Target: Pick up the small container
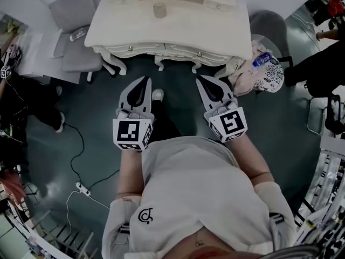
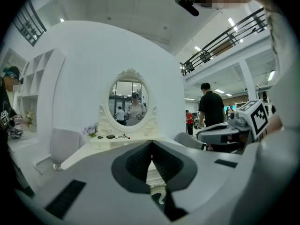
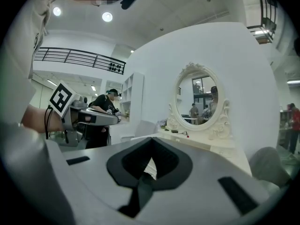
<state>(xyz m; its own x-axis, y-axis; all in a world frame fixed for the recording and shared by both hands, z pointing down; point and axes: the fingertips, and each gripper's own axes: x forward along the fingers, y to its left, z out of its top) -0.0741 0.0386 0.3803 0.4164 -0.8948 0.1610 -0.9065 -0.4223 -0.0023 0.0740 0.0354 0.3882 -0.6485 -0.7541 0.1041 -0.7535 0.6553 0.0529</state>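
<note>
a: where's the small container (image 1: 159, 9)?

b: upright on the white tabletop (image 1: 215, 34), near the middle and toward the far side, with bare surface all round it. nothing touches it.

a: and my claws?

b: well apart from it. you hold the left claw (image 1: 144, 80) and the right claw (image 1: 200, 79) side by side over the floor (image 1: 178, 85), just ahead of your body, with the tips toward the tabletop's near edge. i'd judge that a carrying pose for the approach, not a reach.

a: are they open?

b: no. the left gripper view shows the left claw (image 2: 151, 143) with its jaws pressed together at the tip and nothing between them. the right gripper view shows the same for the right claw (image 3: 151, 139). you'll need to spread one before it can take anything.

a: what do the gripper views add?

b: the oval mirror (image 2: 129, 101) standing at the back of the tabletop, with small dark items (image 2: 110, 136) at its foot. the head view doesn't take in the mirror. each gripper view also catches the other claw off to the side.

a: and what do they miss?

b: the container itself. i can't find it in either, since each claw's own body covers the middle of the tabletop. only the head view places it. that view also shows the grey chair (image 1: 75, 20) at the tabletop's left and a bottle (image 1: 262, 60) lying on cloth at its right corner.
</note>
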